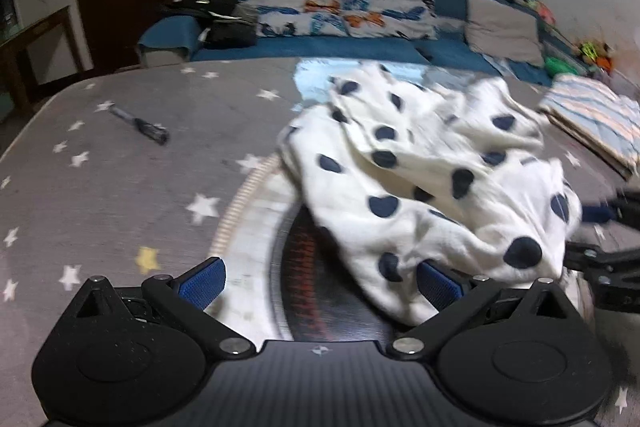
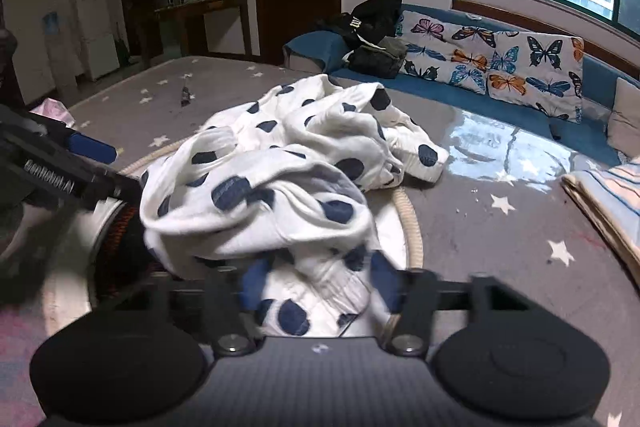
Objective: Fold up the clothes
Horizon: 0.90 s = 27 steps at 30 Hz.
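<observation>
A crumpled white garment with dark blue dots [image 1: 424,179] lies in a heap on the grey star-patterned cover [image 1: 120,187]; it also shows in the right wrist view [image 2: 280,171]. My left gripper [image 1: 320,283] is open, its blue pads wide apart, with the garment's near edge lying over the right pad [image 1: 438,285]. My right gripper [image 2: 316,287] has its blurred blue pads apart on either side of a fold of the garment's near edge; whether they press it is unclear. The right gripper shows at the left wrist view's right edge [image 1: 608,267], the left gripper at the right wrist view's left [image 2: 72,175].
A round dark object with a pale ribbed rim [image 1: 256,227] lies under the garment. A small dark tool [image 1: 140,125] lies on the cover at far left. A folded striped cloth [image 1: 596,119] lies at right. A blue sofa with butterfly cushions [image 1: 340,7] stands behind.
</observation>
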Each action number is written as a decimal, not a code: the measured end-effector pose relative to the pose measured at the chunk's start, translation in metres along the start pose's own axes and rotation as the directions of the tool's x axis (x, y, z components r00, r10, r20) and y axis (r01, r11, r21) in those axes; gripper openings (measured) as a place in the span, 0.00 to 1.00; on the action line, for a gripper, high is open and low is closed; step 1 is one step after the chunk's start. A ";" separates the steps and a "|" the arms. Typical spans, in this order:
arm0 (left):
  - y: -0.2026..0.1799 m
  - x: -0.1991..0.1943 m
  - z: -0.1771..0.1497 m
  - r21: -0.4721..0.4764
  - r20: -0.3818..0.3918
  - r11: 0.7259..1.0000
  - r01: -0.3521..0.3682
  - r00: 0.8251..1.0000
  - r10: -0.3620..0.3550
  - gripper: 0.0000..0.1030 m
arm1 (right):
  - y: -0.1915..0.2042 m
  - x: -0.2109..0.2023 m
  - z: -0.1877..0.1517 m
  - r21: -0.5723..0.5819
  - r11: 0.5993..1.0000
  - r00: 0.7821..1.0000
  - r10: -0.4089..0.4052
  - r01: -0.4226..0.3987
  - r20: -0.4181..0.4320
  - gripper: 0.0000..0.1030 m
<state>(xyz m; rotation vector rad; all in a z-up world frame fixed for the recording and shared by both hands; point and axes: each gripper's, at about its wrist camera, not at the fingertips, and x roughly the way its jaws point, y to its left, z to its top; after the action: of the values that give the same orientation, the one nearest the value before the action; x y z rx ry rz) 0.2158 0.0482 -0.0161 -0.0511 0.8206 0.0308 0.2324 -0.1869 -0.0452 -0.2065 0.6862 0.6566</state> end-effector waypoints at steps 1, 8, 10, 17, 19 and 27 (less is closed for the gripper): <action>0.004 -0.004 0.001 -0.010 0.008 1.000 -0.005 1.000 0.005 1.00 | 0.004 -0.007 -0.001 -0.003 1.000 1.000 -0.006 0.006 0.013 0.28; 0.012 -0.048 0.005 -0.028 0.099 0.999 0.032 0.995 -0.029 1.00 | 0.070 -0.055 -0.003 -0.156 0.984 0.991 -0.070 0.087 0.112 0.13; 0.011 -0.060 0.000 -0.016 0.107 0.998 0.063 0.992 -0.061 1.00 | 0.097 -0.064 -0.007 -0.224 0.970 0.990 -0.065 0.091 0.122 0.13; 0.021 -0.076 -0.031 -0.048 0.054 0.994 0.100 0.994 -0.097 1.00 | 0.165 -0.076 -0.017 -0.319 0.946 0.992 0.088 -0.056 0.086 0.34; 0.027 -0.075 -0.040 -0.063 0.032 0.994 0.086 0.996 -0.084 1.00 | 0.167 -0.084 -0.016 -0.302 0.950 0.989 0.113 -0.079 0.097 0.43; 0.037 -0.076 -0.062 -0.156 -0.025 0.978 0.138 0.989 -0.143 1.00 | 0.113 -0.096 0.003 -0.155 0.986 0.990 -0.047 0.068 0.133 0.52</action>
<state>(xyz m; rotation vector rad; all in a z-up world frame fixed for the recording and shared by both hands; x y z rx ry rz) 0.1170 0.0813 -0.0034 -0.2560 0.8481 -0.0406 0.1073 -0.1453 0.0225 -0.3275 0.5026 0.6638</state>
